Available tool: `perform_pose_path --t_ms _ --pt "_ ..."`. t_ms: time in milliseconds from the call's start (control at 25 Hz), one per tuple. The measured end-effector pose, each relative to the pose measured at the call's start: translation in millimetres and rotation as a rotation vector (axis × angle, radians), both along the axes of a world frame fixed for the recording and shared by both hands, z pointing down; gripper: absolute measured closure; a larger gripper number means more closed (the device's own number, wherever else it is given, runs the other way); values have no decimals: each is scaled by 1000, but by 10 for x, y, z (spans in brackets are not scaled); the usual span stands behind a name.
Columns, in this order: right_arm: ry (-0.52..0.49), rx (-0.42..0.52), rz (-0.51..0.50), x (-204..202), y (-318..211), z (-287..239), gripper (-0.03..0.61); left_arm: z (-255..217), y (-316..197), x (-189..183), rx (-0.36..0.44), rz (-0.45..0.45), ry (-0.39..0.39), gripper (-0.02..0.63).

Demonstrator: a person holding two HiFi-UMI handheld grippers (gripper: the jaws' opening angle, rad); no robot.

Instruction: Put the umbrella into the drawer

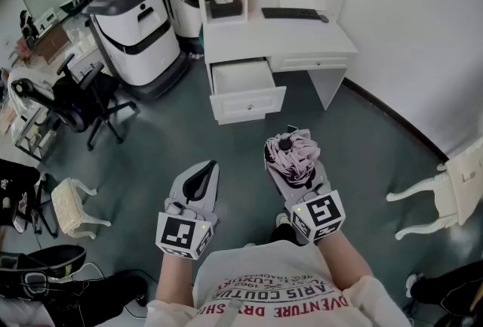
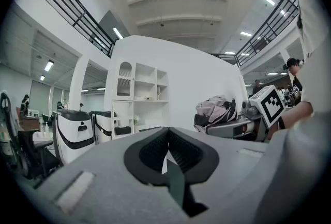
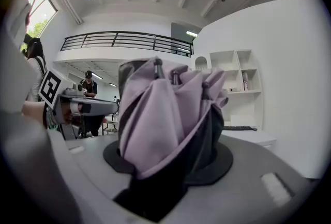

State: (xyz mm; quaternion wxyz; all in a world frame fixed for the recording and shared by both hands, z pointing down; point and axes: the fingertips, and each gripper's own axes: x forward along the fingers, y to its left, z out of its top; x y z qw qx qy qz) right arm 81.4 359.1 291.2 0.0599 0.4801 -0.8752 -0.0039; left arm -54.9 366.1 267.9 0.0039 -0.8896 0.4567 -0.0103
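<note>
Where grey-green floor (image 1: 189, 159) meets white wall (image 1: 423, 31), white desk (image 1: 279, 38), drawer (image 1: 245, 87) open

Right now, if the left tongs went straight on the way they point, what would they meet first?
Probably the white desk, around its open drawer; nothing stands between it and the left tongs, though depth is unclear.

Dark teal floor (image 1: 355, 159), carrying a white desk (image 1: 302, 37) by the wall, its lower drawer (image 1: 243, 80) pulled open. On the desktop, a black keyboard (image 1: 290, 13). Also on the floor: black office chair (image 1: 75, 103), two white-and-black machines (image 1: 136, 35), cream stool (image 1: 72, 206), white chair (image 1: 453, 193) at right.
</note>
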Motion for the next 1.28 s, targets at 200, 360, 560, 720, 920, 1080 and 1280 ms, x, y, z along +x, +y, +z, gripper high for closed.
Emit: perform_pose_path --t_ms 200,360,560,720,920,1080,1280 --pt "4 -21 1 0 -45 64 367 22 -70 -5 -16 3 16 609" --pt "7 -35 14 -26 -104 111 367 51 -135 -44 -29 8 18 609" --pt "1 -58 29 -94 -205 182 367 122 -229 -175 -57 -7 37 609" --pt "-7 -81 29 -120 -350 243 365 177 -344 -224 -70 -25 40 609" --pt "1 -77 20 -112 -667 209 362 204 -612 -222 -80 -37 52 609" --pt "1 -77 -11 -30 -1075 273 362 280 -999 -116 -88 -57 42 609" --pt "-10 -101 -62 92 -1821 389 362 354 -1649 15 -93 -107 23 609"
